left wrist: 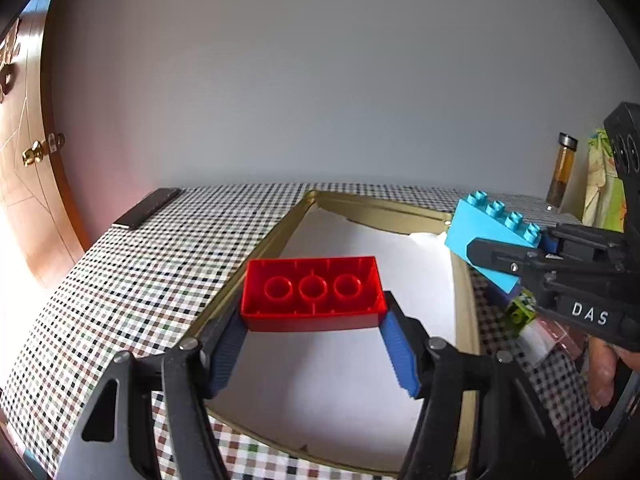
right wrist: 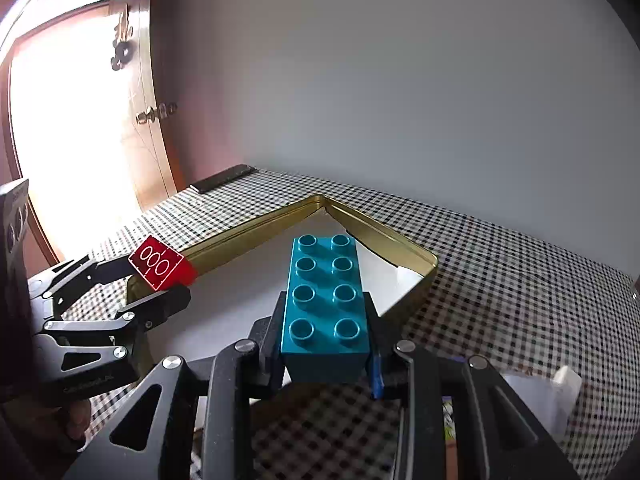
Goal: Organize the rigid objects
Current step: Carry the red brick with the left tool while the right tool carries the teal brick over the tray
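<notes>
My left gripper is shut on a red building brick, gripped by its short ends with its hollow underside up, above the gold tin tray lined with white paper. The same red brick shows at the left of the right wrist view, between the left gripper's fingers. My right gripper is shut on a turquoise brick, studs up, held by its long sides over the tray's near edge. In the left wrist view that turquoise brick hangs tilted above the tray's right rim.
The tray lies on a checked tablecloth. A dark flat bar lies at the table's far left corner. A small green brick and clear packaging lie right of the tray. A jar stands far right. A wooden door is on the left.
</notes>
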`<action>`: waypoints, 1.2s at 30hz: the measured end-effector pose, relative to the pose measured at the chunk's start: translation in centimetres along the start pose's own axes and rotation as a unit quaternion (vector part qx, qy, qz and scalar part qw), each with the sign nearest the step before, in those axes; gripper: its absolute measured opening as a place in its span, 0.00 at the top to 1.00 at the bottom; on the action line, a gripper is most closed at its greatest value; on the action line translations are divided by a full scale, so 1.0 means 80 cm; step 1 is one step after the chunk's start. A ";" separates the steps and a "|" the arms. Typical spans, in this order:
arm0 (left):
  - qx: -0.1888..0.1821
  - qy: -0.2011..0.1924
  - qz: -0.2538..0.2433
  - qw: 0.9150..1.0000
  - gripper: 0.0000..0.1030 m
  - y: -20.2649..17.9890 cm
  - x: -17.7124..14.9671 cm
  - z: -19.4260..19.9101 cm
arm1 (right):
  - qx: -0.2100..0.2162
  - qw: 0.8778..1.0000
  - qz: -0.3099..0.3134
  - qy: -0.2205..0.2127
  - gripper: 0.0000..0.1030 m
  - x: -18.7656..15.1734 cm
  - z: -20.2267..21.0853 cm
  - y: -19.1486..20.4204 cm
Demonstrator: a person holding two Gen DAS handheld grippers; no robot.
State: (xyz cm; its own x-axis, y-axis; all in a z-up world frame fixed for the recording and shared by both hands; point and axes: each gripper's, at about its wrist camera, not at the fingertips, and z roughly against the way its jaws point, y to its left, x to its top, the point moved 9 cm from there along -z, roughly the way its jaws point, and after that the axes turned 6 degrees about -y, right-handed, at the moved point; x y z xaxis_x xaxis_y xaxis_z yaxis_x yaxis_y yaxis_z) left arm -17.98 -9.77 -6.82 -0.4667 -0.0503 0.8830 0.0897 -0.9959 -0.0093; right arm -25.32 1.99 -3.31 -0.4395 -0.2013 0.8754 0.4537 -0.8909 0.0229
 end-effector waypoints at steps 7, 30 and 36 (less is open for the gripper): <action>0.012 0.016 -0.013 1.000 0.38 0.010 0.000 -0.014 | -0.004 1.000 0.010 0.027 0.67 -0.002 -0.031 0.005; 0.027 0.074 -0.025 0.997 0.38 0.024 -0.020 -0.052 | -0.003 0.996 0.014 0.086 0.67 -0.019 -0.081 0.012; 0.025 0.080 -0.024 0.996 0.38 0.023 -0.021 -0.058 | -0.006 0.996 0.017 0.092 0.67 -0.019 -0.087 0.016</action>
State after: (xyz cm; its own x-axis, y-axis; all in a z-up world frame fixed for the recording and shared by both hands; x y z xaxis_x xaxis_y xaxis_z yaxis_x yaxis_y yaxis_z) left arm -21.12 -11.90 -10.48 -0.6056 -0.0179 0.7956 0.1061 -0.9926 0.0584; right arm -29.46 -1.72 -7.97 -0.5600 -0.3012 0.7718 0.4622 -0.8867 -0.0107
